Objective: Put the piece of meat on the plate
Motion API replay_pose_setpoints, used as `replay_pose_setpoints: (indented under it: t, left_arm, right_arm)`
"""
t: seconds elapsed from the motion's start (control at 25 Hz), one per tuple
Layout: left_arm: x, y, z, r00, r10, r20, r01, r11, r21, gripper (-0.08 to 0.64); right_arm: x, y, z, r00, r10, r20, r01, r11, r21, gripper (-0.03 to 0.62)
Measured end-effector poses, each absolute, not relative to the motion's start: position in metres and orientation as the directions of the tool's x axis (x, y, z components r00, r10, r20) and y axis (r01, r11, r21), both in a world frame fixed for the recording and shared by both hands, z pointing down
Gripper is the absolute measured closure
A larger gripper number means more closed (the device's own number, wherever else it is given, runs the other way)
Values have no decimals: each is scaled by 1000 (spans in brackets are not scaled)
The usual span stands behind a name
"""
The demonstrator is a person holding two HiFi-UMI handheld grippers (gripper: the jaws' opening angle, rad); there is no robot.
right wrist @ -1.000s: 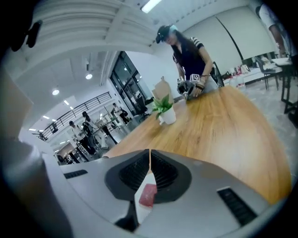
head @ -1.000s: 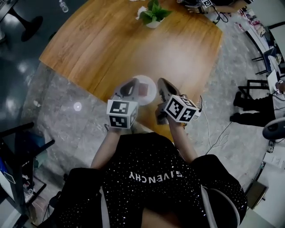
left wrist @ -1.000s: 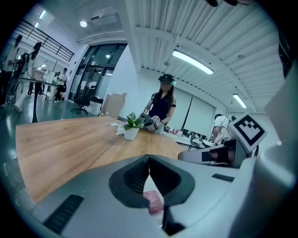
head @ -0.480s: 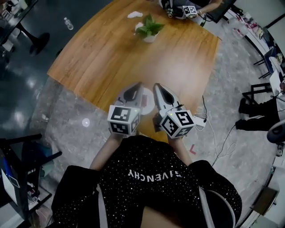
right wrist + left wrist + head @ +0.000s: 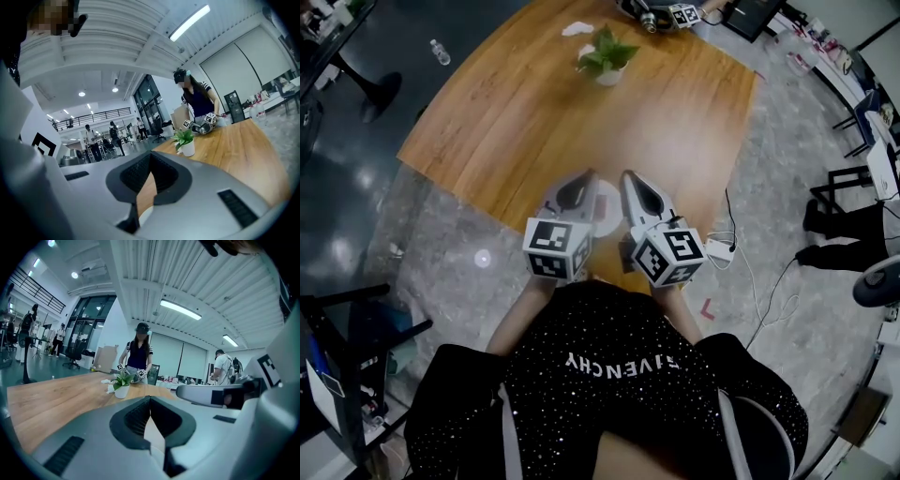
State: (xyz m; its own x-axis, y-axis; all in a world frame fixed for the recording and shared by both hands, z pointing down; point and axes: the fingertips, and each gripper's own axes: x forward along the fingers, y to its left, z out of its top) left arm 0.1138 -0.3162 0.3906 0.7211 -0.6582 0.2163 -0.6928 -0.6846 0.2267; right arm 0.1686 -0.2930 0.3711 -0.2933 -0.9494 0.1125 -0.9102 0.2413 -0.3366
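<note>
**Both grippers closed and empty above the plate; meat out of sight**

The left gripper (image 5: 584, 180) and the right gripper (image 5: 630, 180) hang side by side over the near corner of the wooden table (image 5: 534, 103), pointing away from the person and close to level. Each gripper's own view shows its jaws shut tip to tip with nothing between the pads, only bare wood and a sliver of white below.

The white plate (image 5: 607, 211) lies on the table in the gap between the two grippers, and they cover most of it. The piece of meat shows in no view. Neither gripper carries it, so it probably lies on a hidden part of the plate, but that cannot be confirmed from here.

The plate sits close to the table's near edge, directly under both grippers. A careless drop or inward swing of either one could clip the rim and push the plate towards that edge, or tip off whatever lies on it. The potted plant (image 5: 605, 56) at the far side is well clear.
</note>
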Motion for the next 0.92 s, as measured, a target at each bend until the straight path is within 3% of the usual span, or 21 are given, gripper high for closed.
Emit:
replay_pose_setpoints:
  t: [0.92]
  left_arm:
    - [97, -311, 400, 697, -679, 232, -717, -651, 249, 549]
  right_arm:
    - [168, -285, 382, -274, -949, 155, -913, 206, -352, 581]
